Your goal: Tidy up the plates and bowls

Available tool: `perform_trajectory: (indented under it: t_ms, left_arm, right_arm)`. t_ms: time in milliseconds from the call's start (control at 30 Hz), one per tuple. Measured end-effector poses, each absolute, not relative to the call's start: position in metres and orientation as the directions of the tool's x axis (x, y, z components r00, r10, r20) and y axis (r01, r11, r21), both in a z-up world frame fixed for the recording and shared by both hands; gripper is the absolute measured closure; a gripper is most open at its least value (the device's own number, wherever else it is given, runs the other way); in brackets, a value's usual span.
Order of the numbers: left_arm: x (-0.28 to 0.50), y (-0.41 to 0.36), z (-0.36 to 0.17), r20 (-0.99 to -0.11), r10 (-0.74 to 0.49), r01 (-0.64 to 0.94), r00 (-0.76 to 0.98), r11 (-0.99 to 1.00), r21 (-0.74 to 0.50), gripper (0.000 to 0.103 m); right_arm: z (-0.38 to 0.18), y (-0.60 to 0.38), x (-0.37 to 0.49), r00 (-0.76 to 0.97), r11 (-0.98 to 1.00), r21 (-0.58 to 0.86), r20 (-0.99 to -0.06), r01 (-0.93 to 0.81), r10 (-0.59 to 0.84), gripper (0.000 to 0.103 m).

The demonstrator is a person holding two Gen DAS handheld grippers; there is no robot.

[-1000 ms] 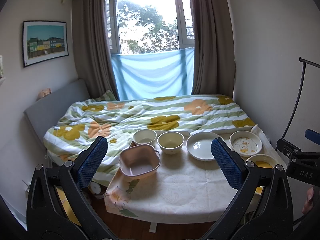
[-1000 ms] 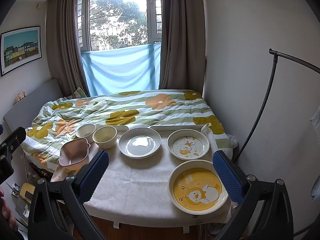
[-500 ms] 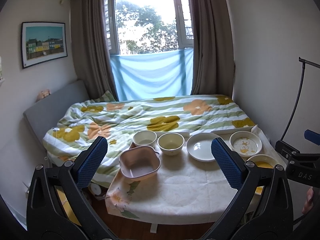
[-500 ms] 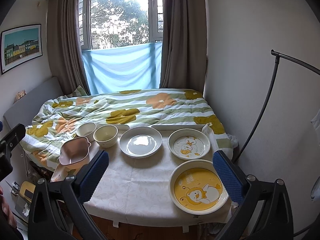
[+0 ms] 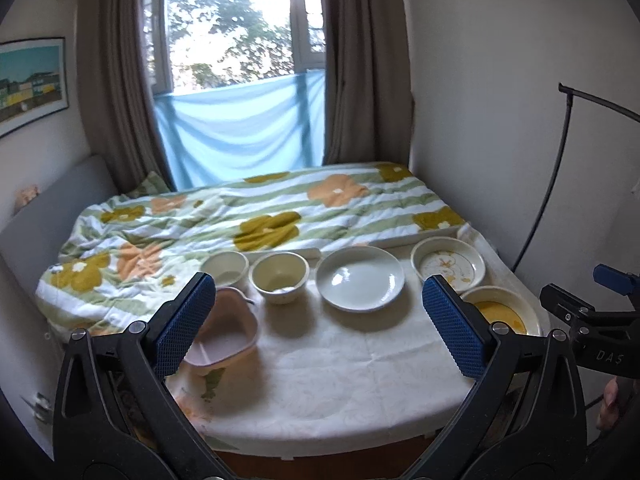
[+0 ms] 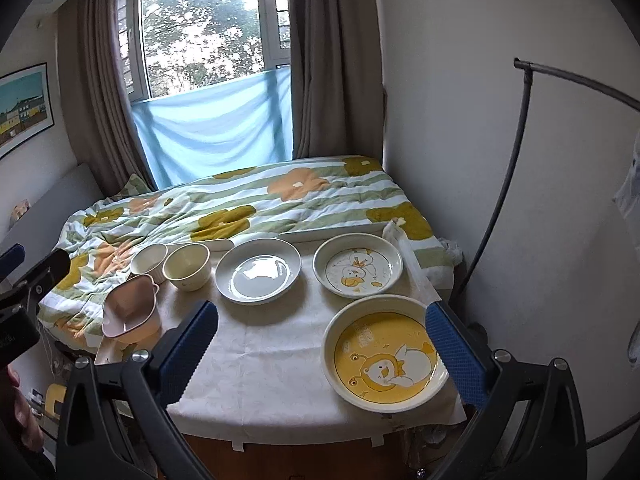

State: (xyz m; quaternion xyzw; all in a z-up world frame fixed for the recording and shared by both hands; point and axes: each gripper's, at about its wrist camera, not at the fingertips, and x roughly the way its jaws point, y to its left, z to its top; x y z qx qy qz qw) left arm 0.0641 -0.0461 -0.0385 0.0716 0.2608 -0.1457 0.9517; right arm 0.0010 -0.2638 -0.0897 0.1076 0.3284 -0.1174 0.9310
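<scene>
Both pairs of tongs are hanging in the air over the near edge of the bench [image 6: 280,364], which is wearing a pale patterned cloth and sitting against the foot of a bed [image 6: 248,200] with a flowered quilt. The left tongs [image 5: 320,322] are standing wide apart with nothing between their blue pads, and the right tongs [image 6: 322,342] are spread just as wide and gripping nothing. Along the far side of the bench the dishes are lying in a row: a small white bowl [image 5: 225,267] at the left, a cream bowl [image 5: 280,276] just beside it, a plain white plate [image 5: 359,278] in the middle, and a duck-patterned plate [image 6: 357,268] towards the right. Nearer the front, a pink square bowl [image 6: 130,312] is resting at the left edge, close to the two small bowls, while a large yellow cartoon plate [image 6: 386,354] is lying at the right front corner, partly behind the right-hand pad of the right tongs. None of the dishes is stacked on another. Behind the bed, a window [image 6: 200,36] is showing between brown curtains.
</scene>
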Motion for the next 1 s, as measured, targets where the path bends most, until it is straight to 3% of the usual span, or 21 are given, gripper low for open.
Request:
perform_trajectory:
  t_ms: [467, 567, 700, 733, 900, 1000]
  left_arm:
    - [0.136, -0.210, -0.188, -0.803, -0.414, 0.632, 0.429, 0.772, -0.061, 0.001]
    - [0.148, -0.232, -0.218, -0.843, -0.404, 0.647, 0.355, 0.757, -0.090, 0.003]
    - [0.162, -0.249, -0.250, -0.880, -0.377, 0.637, 0.289, 0.762, -0.117, 0.028]
    - [0.165, -0.252, -0.256, -0.888, -0.368, 0.633, 0.276, 0.765, -0.121, 0.029]
    - [0.172, -0.259, -0.270, -0.905, -0.338, 0.614, 0.258, 0.781, -0.117, 0.030]
    - [0.175, -0.263, -0.274, -0.910, -0.333, 0.608, 0.248, 0.785, -0.121, 0.034]
  right_arm:
    - [-0.213, -0.402, 0.002, 0.620, 0.873, 0.294, -0.784, 0.389, -0.013, 0.001]
    - [-0.236, -0.420, 0.008, 0.600, 0.864, 0.344, -0.797, 0.367, 0.063, 0.013]
    - [-0.258, -0.441, 0.015, 0.589, 0.845, 0.399, -0.798, 0.354, 0.130, 0.022]
    - [-0.261, -0.445, 0.016, 0.586, 0.843, 0.410, -0.797, 0.348, 0.146, 0.030]
    - [-0.267, -0.456, 0.024, 0.592, 0.843, 0.436, -0.785, 0.314, 0.185, 0.046]
    - [-0.262, -0.460, 0.026, 0.618, 0.852, 0.439, -0.764, 0.287, 0.186, 0.048]
